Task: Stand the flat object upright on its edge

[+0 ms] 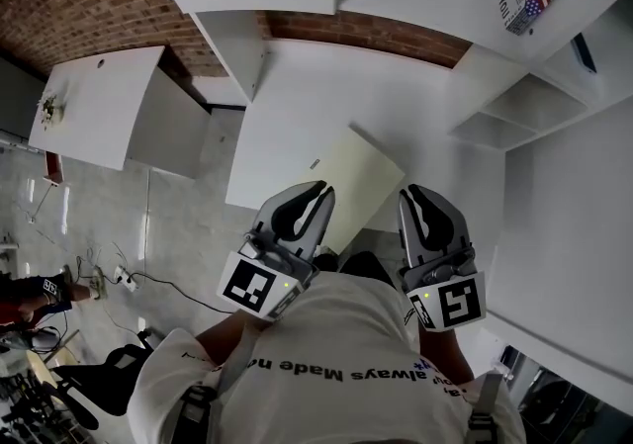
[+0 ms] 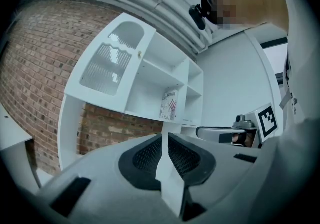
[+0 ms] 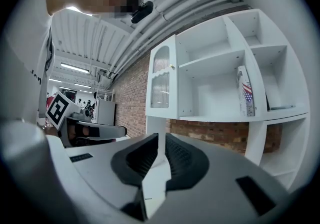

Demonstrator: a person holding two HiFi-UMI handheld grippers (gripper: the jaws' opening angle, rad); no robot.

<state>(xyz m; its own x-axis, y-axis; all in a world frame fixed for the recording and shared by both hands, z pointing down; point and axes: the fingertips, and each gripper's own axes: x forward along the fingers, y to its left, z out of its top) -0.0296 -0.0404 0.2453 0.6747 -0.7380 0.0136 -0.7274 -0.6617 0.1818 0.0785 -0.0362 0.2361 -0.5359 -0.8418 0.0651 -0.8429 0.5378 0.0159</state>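
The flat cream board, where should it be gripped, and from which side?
Its thin near edge, from the person's side, one gripper toward each corner. The flat board is slim enough for the jaws; left gripper and right gripper pinch it there.

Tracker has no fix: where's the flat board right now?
The flat board is at the centre of the head view, its near edge clamped by the left gripper and the right gripper, seen against the white desk.

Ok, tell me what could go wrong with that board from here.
1. Both the left gripper and the right gripper pinch the board only at its near edge, so the far end may sag or twist loose.
2. The board looks thin and the white tabletop smooth; stood on edge, it could slide or topple.
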